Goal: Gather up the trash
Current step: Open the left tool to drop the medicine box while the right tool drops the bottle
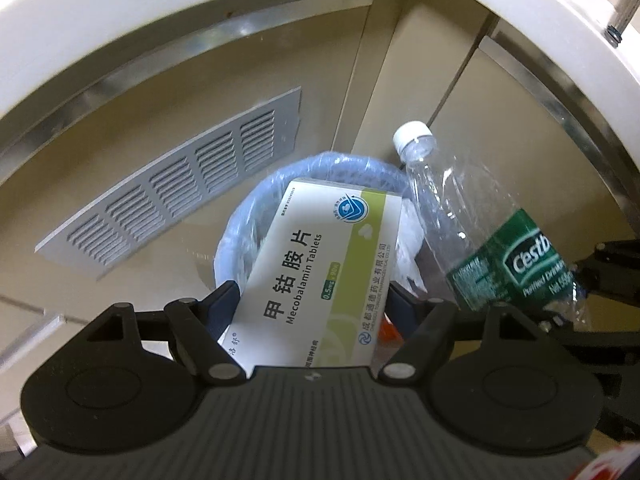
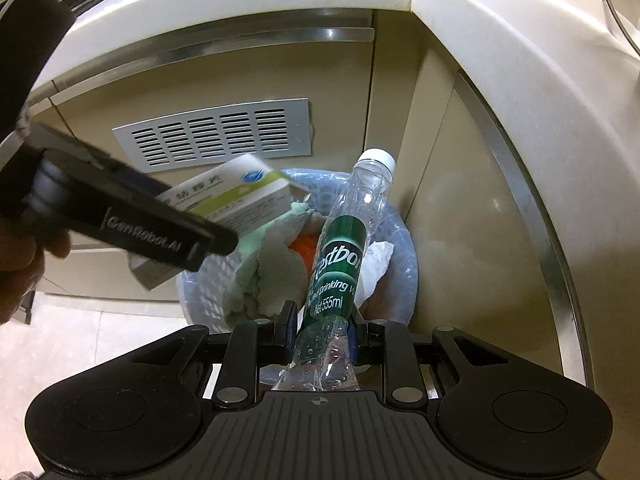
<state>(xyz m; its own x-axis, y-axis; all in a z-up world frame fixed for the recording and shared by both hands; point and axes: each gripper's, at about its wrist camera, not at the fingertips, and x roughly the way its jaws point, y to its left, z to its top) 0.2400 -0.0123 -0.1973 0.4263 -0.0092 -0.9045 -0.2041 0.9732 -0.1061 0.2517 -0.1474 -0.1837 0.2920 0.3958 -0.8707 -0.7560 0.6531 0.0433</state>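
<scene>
My left gripper [image 1: 310, 300] is shut on a white and green medicine box [image 1: 320, 272] and holds it above the blue-lined trash bin [image 1: 240, 216]. My right gripper [image 2: 322, 326] is shut on an empty clear water bottle [image 2: 340, 256] with a green label and white cap, also above the bin [image 2: 404, 264]. The bottle shows at the right of the left wrist view [image 1: 480, 232]. The box [image 2: 236, 192] and the left gripper body [image 2: 132, 216] show at the left of the right wrist view. The bin holds crumpled green and white paper [image 2: 272, 268] and something orange.
The bin stands on the floor in a corner of beige cabinets [image 2: 460, 220]. A grey vent grille [image 2: 216, 136] is on the cabinet behind it. A cream counter edge [image 2: 240, 8] overhangs above. Pale floor tiles [image 2: 100, 336] lie at the left.
</scene>
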